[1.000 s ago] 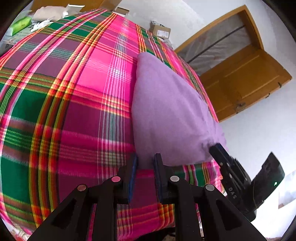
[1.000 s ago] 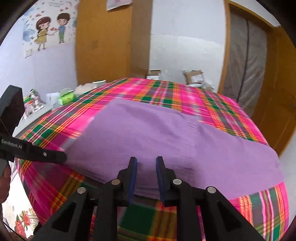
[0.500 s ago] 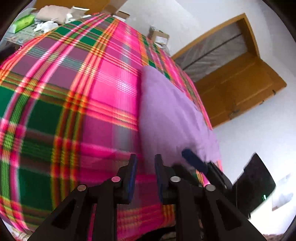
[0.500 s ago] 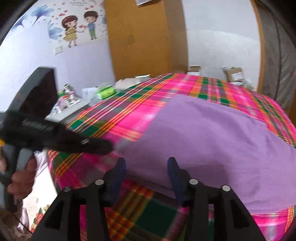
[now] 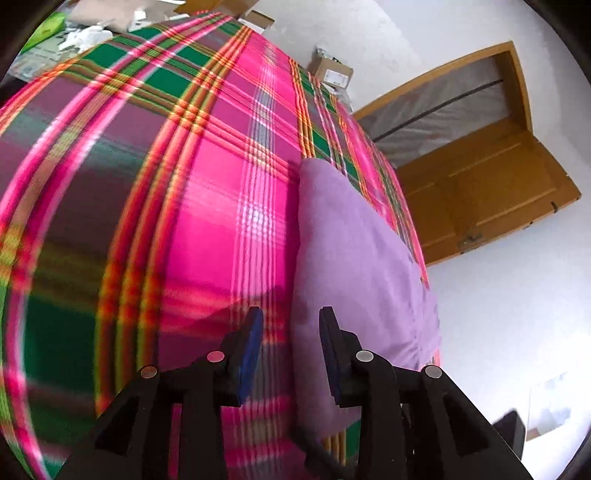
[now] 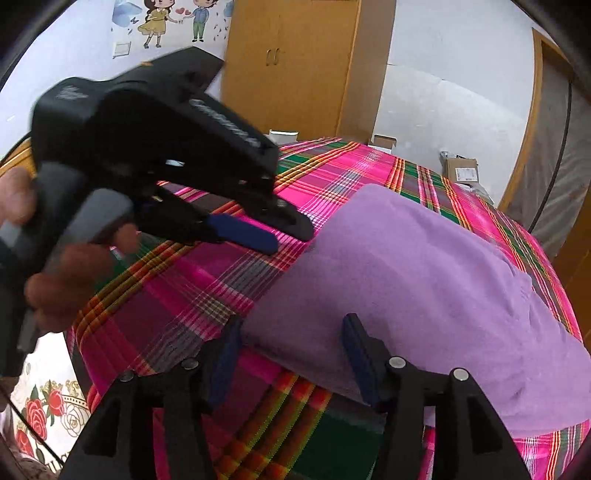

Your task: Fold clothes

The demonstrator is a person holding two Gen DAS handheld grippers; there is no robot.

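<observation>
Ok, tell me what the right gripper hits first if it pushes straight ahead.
Most likely the purple garment: the right gripper is open, its near corner edge lying between the fingers, on the plaid bedspread. Depth is uncertain.

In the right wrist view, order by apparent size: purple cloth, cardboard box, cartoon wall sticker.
1. Purple cloth, by far the largest.
2. Cartoon wall sticker.
3. Cardboard box, smallest, though it lies far back.

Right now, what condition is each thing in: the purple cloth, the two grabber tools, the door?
Purple garment: lying flat on the plaid bedspread, not held.
Left gripper: fingers open, over the garment's edge.
Right gripper: fingers wide open, at the garment's near corner.
Wooden door: standing open.
</observation>
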